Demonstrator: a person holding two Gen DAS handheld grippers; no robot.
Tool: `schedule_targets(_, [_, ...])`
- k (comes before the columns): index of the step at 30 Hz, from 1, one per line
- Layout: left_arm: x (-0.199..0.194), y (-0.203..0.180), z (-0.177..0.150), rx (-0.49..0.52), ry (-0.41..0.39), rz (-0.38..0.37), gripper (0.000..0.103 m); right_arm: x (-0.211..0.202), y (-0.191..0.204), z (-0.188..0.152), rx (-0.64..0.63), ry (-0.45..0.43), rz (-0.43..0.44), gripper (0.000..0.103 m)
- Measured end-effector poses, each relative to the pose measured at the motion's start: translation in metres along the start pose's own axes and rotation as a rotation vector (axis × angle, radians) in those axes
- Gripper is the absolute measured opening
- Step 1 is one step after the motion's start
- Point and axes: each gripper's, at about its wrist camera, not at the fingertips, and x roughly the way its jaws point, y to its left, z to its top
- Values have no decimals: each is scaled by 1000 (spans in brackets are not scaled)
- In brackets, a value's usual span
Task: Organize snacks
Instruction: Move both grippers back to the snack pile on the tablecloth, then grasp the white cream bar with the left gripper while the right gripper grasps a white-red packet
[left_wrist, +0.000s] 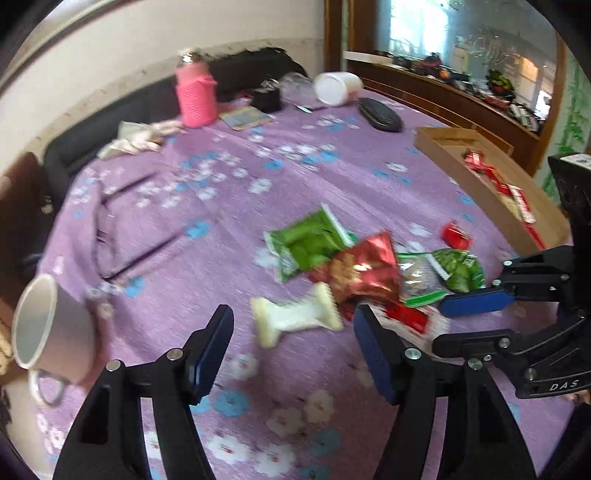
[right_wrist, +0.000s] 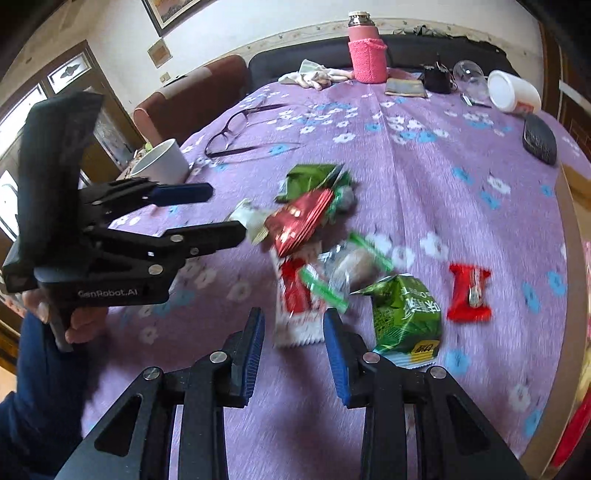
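At far left a white mug (left_wrist: 51, 328) is seen at the desk (left_wrist: 207, 206) edge, on the purple flowered cloth, with folded glasses (right_wrist: 236, 129) lying further in and a pink bottle (left_wrist: 195, 92) at the back. The left tool (left_wrist: 291, 350) is held over the cloth with its jaws spread and nothing between them; a white wrapped snack (left_wrist: 295, 319) lies just ahead of the tips, untouched. Right of it the snack pile is found mid-desk: a green packet (left_wrist: 306, 247), a red foil packet (left_wrist: 362, 269) overlapping it, a clear-and-green packet (left_wrist: 421, 277), another green packet (right_wrist: 406, 314). The right tool (right_wrist: 293, 350) is held low over the near end of the pile, jaws parted but narrower than the left, and a red-and-white wrapper (right_wrist: 295, 310) lies beyond the tips, not pinched. A small red candy (right_wrist: 469, 291) lies apart, further right. At the right edge a cardboard tray (left_wrist: 443, 147) is seen with several red wrappers already inside. The step is judged to be an approach for the next pick, task partly done. Next, one wrapper should be straddled and pinched without dragging its overlapping neighbours, then carried to the tray.
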Motion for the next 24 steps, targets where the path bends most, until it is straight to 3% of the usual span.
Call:
schedule_targets(2, [2, 4, 2, -24, -8, 4, 73, 9, 2, 5, -21, 11, -34, 36])
schedule_targets(6, [12, 6, 9, -47, -34, 6, 79, 16, 14, 11, -100, 6, -59, 46])
schedule_targets(8, [19, 3, 11, -43, -21, 13, 79, 20, 22, 8, -170, -8, -126, 46])
schedule_targets(11, [19, 2, 10, -45, -19, 8, 79, 20, 27, 4, -218, -37, -177, 35])
schedule_targets(12, [19, 2, 9, -45, -18, 8, 77, 19, 26, 3, -219, -39, -175, 32])
schedule_targets(14, [23, 2, 8, -43, 6, 31, 63, 16, 19, 2, -210, -56, -204, 28])
schedule_targets(15, [28, 2, 6, -39, 34, 33, 47, 15, 14, 1, -193, -61, -206, 28])
schedule_targets(17, [35, -2, 3, -21, 79, 13, 44, 11, 0, 2, -140, -63, -192, 27])
schedule_targets(21, [32, -16, 0, 25, 77, -19, 33, 2, -16, 5, -83, -85, -152, 26])
schedule_targets(24, [33, -21, -1, 34, 69, -4, 32, 5, -15, 5, -75, -81, -131, 27])
